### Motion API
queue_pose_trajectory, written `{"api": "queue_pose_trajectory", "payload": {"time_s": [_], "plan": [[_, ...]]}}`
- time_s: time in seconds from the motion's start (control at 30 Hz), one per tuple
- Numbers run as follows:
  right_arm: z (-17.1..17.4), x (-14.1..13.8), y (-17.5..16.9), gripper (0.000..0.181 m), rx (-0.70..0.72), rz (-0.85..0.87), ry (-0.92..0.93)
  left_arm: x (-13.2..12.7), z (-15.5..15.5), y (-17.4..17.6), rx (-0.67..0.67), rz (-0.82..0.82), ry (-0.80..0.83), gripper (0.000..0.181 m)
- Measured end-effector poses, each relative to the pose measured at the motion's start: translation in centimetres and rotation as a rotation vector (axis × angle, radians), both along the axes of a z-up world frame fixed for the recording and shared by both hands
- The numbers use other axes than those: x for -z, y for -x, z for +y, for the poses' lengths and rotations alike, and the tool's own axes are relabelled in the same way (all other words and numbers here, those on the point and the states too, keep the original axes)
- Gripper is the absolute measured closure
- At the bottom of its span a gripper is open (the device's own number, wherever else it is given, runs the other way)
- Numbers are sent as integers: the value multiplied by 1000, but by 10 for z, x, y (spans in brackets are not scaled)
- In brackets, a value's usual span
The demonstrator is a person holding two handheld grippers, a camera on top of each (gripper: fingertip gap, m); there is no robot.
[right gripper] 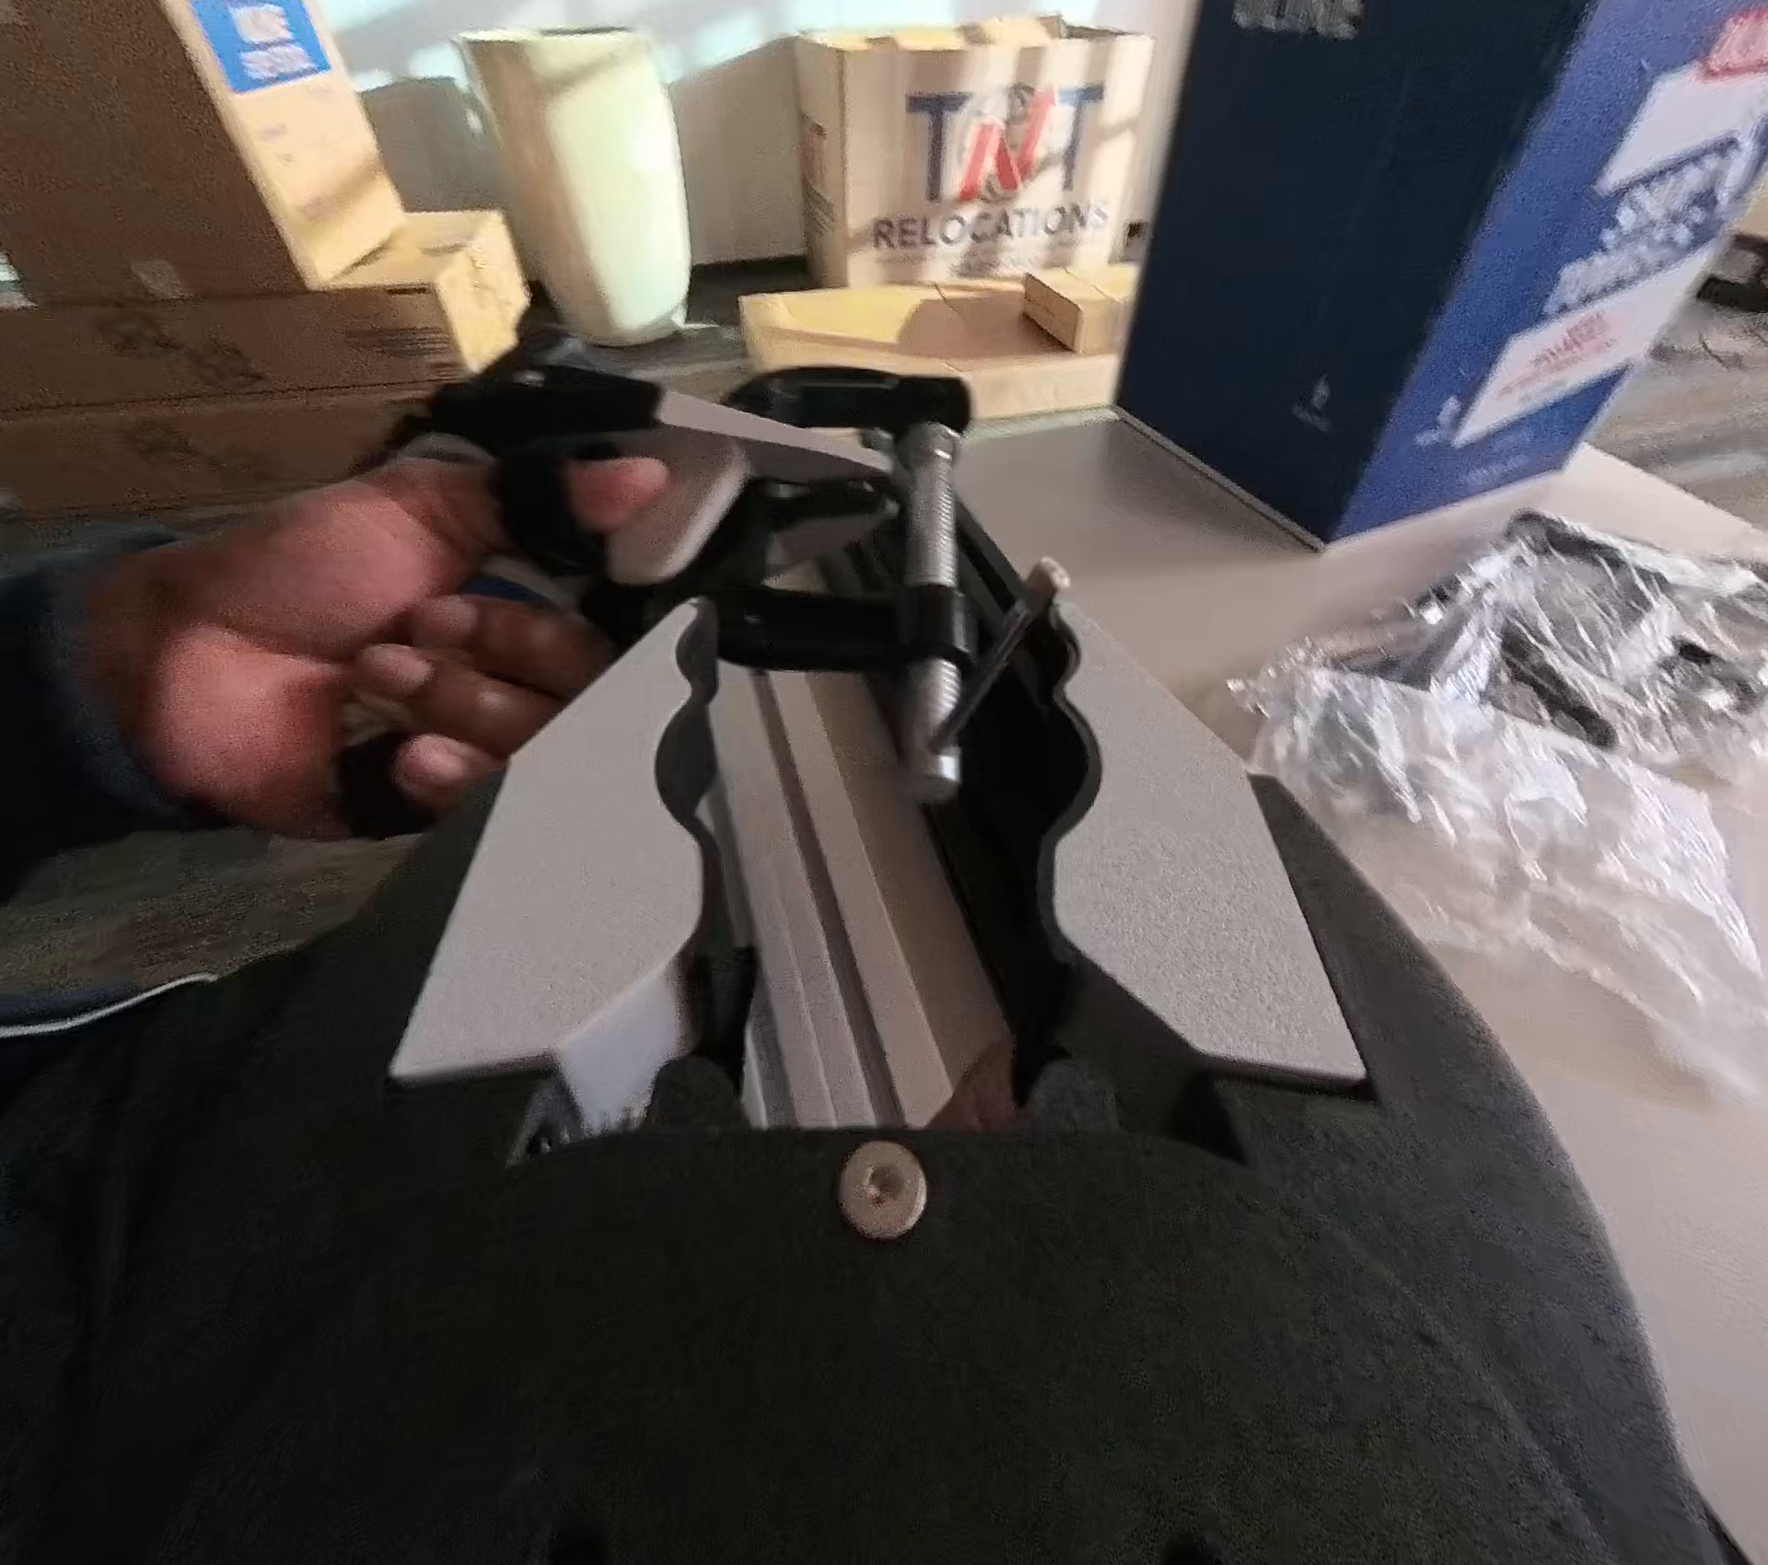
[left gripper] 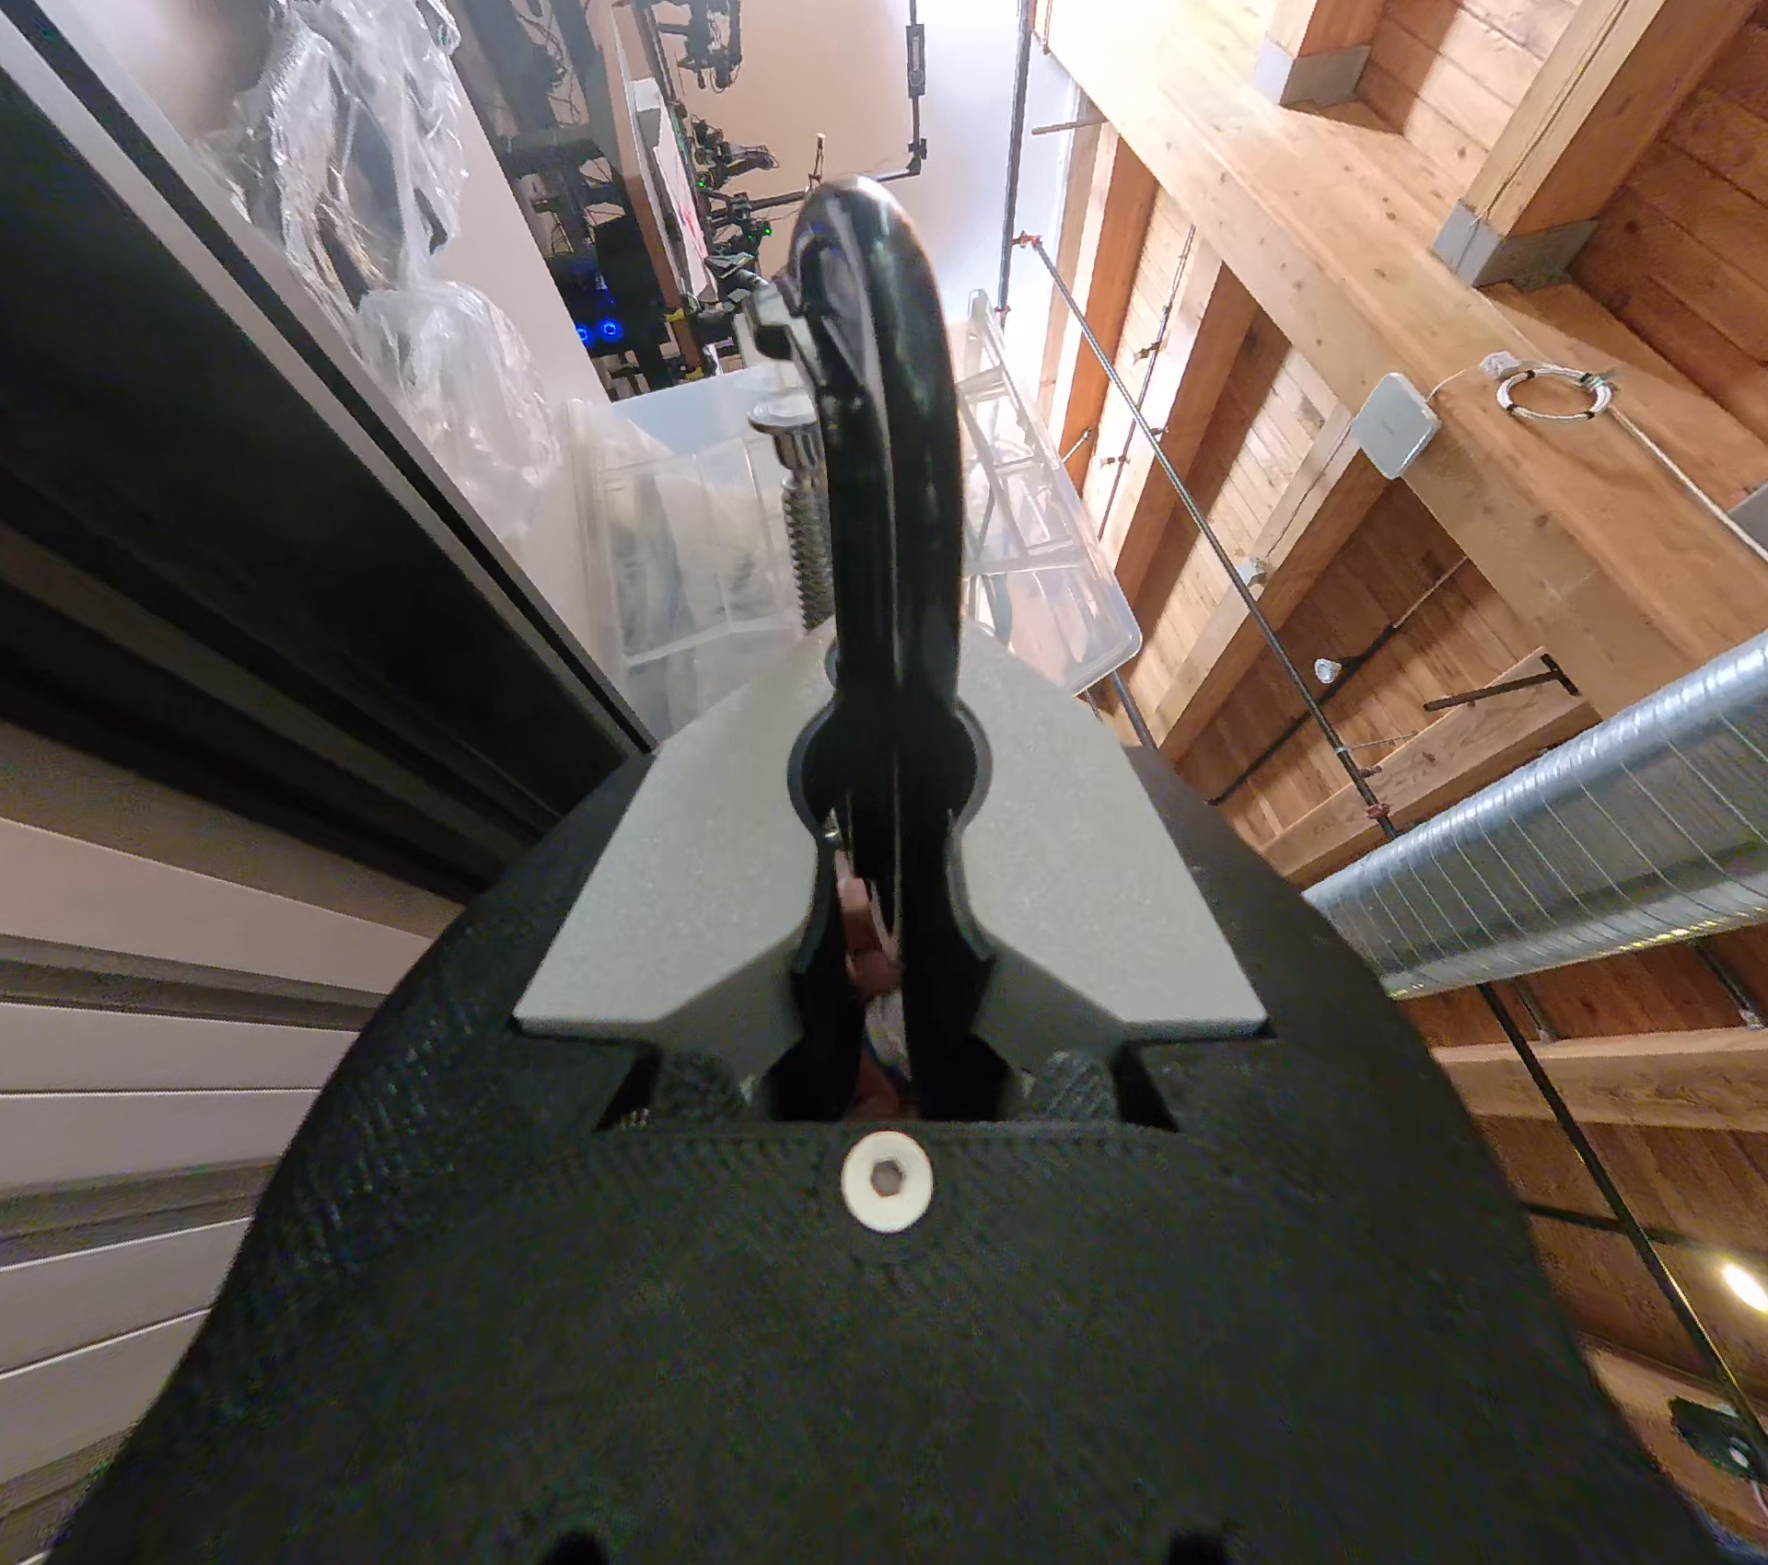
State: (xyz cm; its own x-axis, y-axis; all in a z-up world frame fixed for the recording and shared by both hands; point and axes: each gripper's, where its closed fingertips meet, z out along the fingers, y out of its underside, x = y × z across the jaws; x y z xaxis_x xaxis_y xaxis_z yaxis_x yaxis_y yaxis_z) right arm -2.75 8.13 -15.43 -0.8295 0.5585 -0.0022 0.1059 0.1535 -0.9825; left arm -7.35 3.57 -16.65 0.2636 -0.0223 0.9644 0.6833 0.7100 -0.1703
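Left gripper [left gripper: 885, 763] points up toward the wooden ceiling [left gripper: 1435, 276]; its grey fingers [left gripper: 689, 878] are closed tight on a black C-clamp [left gripper: 880, 467]. The clamp's frame rises edge-on from between them, and its screw [left gripper: 808, 534] is half hidden behind the frame. Far off are a clear bin [left gripper: 689, 524], plastic wrap [left gripper: 364, 113] on the left and a silver duct [left gripper: 1579, 811] on the right; the machinery beyond is too small to make out.

Right gripper [right gripper: 885, 811] has its fingers [right gripper: 574, 878] parted, with nothing gripped. Just past their tips is the clamp [right gripper: 861, 524], held by the left gripper [right gripper: 689, 486], which comes in from the left with a blurred hand [right gripper: 316, 639] around its handle. The clamp's lower arm is cut off by the near finger. The table [right gripper: 1100, 524] edge runs beneath. Crinkled wrap [right gripper: 1531, 735] lies right, a blue box [right gripper: 1387, 237] stands behind it, and cardboard boxes [right gripper: 191, 180] and a pale vase [right gripper: 593, 180] are far.
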Motion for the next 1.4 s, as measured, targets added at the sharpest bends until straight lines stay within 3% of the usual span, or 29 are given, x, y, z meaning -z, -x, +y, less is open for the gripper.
{"api": "queue_pose_trajectory", "payload": {"time_s": [0.1,0.2,0.37,0.43,0.53,0.63,0.73,0.87,0.93,1.0,1.1,1.23,1.3,1.4], "plan": [[-17,7,-23,116,-126,3,-42,1,-3,2,-12,-3,0,165],[-27,40,-35,115,-196,-59,-154,-1,-4,2,-12,-2,-10,165],[-21,78,-17,112,-125,-155,-234,-6,-4,0,-6,14,-22,166],[-12,74,0,111,-45,-152,-202,-7,-4,0,-5,15,-18,164],[-2,45,13,106,2,-138,-56,-6,-6,1,-8,14,-17,165],[-4,14,3,104,-66,-95,64,-5,-6,1,-10,14,-5,165],[-18,6,-27,107,-205,-41,59,-5,-6,1,-13,13,-13,165],[-31,52,-45,111,-268,-103,-134,-8,-7,1,-20,22,-22,165],[-26,80,-35,112,-208,-135,-254,-11,-8,0,-21,32,-34,166],[-16,92,-15,112,-100,-148,-298,-13,-8,0,-18,37,-46,165],[-2,61,13,109,36,-129,-139,-13,-8,-1,-19,41,-24,165],[-2,4,-1,107,-78,-88,132,-11,-10,0,-23,37,-23,166],[-13,2,-24,109,-193,-76,120,-11,-10,1,-25,37,-16,165],[-29,29,-49,112,-292,-108,-7,-11,-9,0,-24,38,-21,166]]}}
